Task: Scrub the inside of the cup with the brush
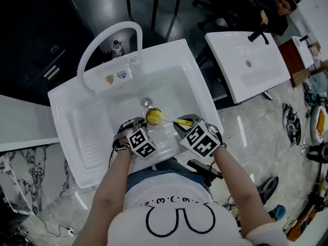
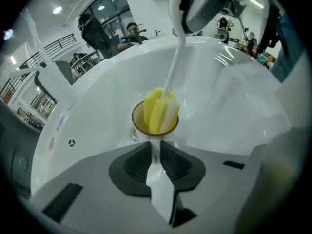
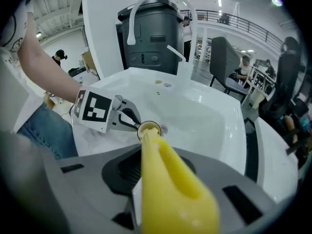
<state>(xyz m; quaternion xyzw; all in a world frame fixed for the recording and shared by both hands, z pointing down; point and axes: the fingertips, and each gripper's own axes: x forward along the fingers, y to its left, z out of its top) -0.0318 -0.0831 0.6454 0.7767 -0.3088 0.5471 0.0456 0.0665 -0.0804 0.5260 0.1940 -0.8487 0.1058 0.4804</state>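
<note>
White sink basin (image 1: 92, 132) lies under the work, with the drain (image 1: 147, 102) just beyond the cup. At the left is the left gripper (image 2: 156, 149). Its jaws are drawn narrow, almost together, pinching a thin pale piece at the near side of the cup (image 2: 140, 122); whether that is the handle or the wall edge, cannot tell. The cup is small and amber-rimmed, low in the basin close to the drain, its mouth open upward. Whether it touches the basin floor is not readable. In the centre is the brush (image 2: 170, 77). Its yellow-and-white sponge head sits inside the cup mouth and fills most of it, and the white stem rises out. In the head view the brush's long axis runs from the cup out to the right and back toward the person. At the right is the right gripper (image 1: 187, 124). Its jaws are clamped on the yellow handle, which lies straight along their line and points at the cup.

Judgement: the scrub stroke must run along that axis, in and out of the mouth, or twist about it. The right hand works and the left only braces. Risk: side load on so thin a pinch could swing the cup.
</note>
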